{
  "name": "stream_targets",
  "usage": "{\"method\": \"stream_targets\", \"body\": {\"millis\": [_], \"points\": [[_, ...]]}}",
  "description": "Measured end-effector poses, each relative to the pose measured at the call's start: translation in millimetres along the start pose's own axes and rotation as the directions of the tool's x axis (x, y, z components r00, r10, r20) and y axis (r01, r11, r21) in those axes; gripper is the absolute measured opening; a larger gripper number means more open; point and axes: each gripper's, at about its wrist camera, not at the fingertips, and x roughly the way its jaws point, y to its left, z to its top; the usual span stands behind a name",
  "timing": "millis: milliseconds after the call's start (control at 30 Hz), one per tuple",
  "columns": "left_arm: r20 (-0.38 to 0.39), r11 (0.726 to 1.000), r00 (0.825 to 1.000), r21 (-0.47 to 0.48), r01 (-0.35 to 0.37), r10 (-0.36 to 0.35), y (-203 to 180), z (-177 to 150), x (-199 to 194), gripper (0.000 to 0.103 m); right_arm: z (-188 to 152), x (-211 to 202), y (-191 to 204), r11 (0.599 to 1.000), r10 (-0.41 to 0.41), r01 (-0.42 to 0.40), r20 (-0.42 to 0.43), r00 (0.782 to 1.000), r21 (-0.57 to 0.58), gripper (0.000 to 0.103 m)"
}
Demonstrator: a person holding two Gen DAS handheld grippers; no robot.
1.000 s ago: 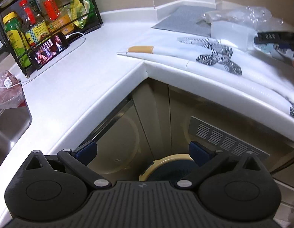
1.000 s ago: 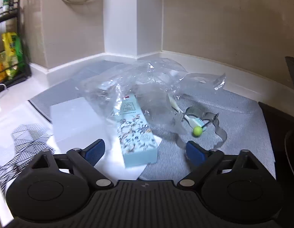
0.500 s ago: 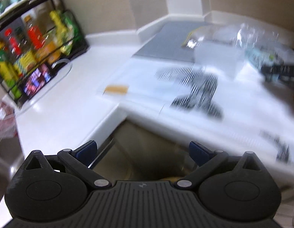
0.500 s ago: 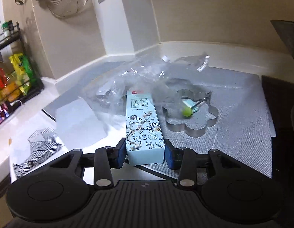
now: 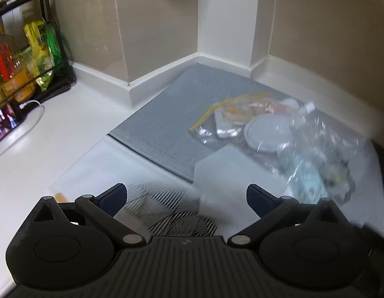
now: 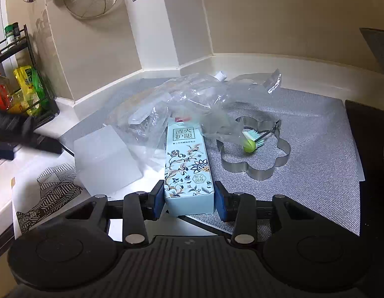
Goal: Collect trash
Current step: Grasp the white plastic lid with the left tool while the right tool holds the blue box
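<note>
The pale blue carton (image 6: 189, 171) is long and narrow, printed with a flower-and-bird pattern and dark characters near its far end. It lies on the worktop (image 6: 152, 226), its near end clamped between the right gripper (image 6: 189, 198) fingers (image 6: 157, 197), its far end tucked under crumpled clear plastic (image 6: 192, 99). A second ago those fingers stood wide with the carton loose between them. The left gripper (image 5: 186, 197), fingers spread and empty, has swung from over the cabinet gap to above the patterned paper (image 5: 172, 211).
</note>
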Motion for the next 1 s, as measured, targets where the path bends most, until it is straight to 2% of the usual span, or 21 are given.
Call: {"method": "stream_targets", "body": {"millis": [100, 200, 300, 500, 600, 667, 800, 933, 1000], "points": [[-0.041, 0.999, 0.999, -0.029, 0.029, -0.031, -10.7, 15.6, 22.8, 0.103, -0.2, 0.3, 1.2, 1.0, -0.005, 0.005, -0.001, 1.0, -0.004, 0.044], [-0.068, 1.0, 0.998, -0.024, -0.002, 0.001, -20.7, 24.2, 44.1, 0.103, -0.1, 0.6, 2.9, 1.0, -0.009, 0.009, -0.002, 1.0, -0.012, 0.044], [-0.103, 1.0, 0.995, 0.003, 0.002, -0.002, -29.0, 27.1, 61.3, 0.103, 0.2, 0.8, 2.6, 1.0, -0.007, 0.007, -0.002, 1.0, -0.008, 0.044], [-0.079, 1.0, 0.997, -0.005, 0.015, -0.015, -26.8, 22.9, 61.9, 0.103, 0.9, 2.0, 1.1, 1.0, 0.002, -0.002, -0.001, 1.0, 0.0, 0.048], [-0.127, 0.997, 0.989, -0.035, 0.075, -0.079, -22.8, 26.7, 58.6, 0.103, 0.9, 2.2, 1.6, 1.0, 0.007, -0.007, -0.001, 1.0, 0.0, 0.05], [-0.107, 0.992, 0.988, -0.058, 0.108, -0.114, -23.1, 29.7, 54.6, 0.103, 0.9, 2.0, 1.8, 1.0, 0.008, -0.008, -0.001, 1.0, 0.0, 0.051], [-0.126, 0.995, 0.987, -0.042, 0.093, -0.098, -32.6, 32.7, 62.8, 0.103, 1.3, 2.0, 2.4, 1.0, 0.012, -0.012, -0.001, 1.0, 0.003, 0.052], [-0.178, 0.997, 0.982, 0.037, 0.073, -0.065, -38.5, 23.8, 78.2, 0.103, 1.8, 2.1, 0.8, 1.0, 0.023, -0.023, 0.001, 1.0, 0.013, 0.054], [-0.166, 0.996, 0.983, 0.032, 0.083, -0.077, -34.9, 19.3, 77.1, 0.103, 1.9, 2.4, 0.3, 1.0, 0.025, -0.025, 0.001, 1.0, 0.016, 0.054]]}}
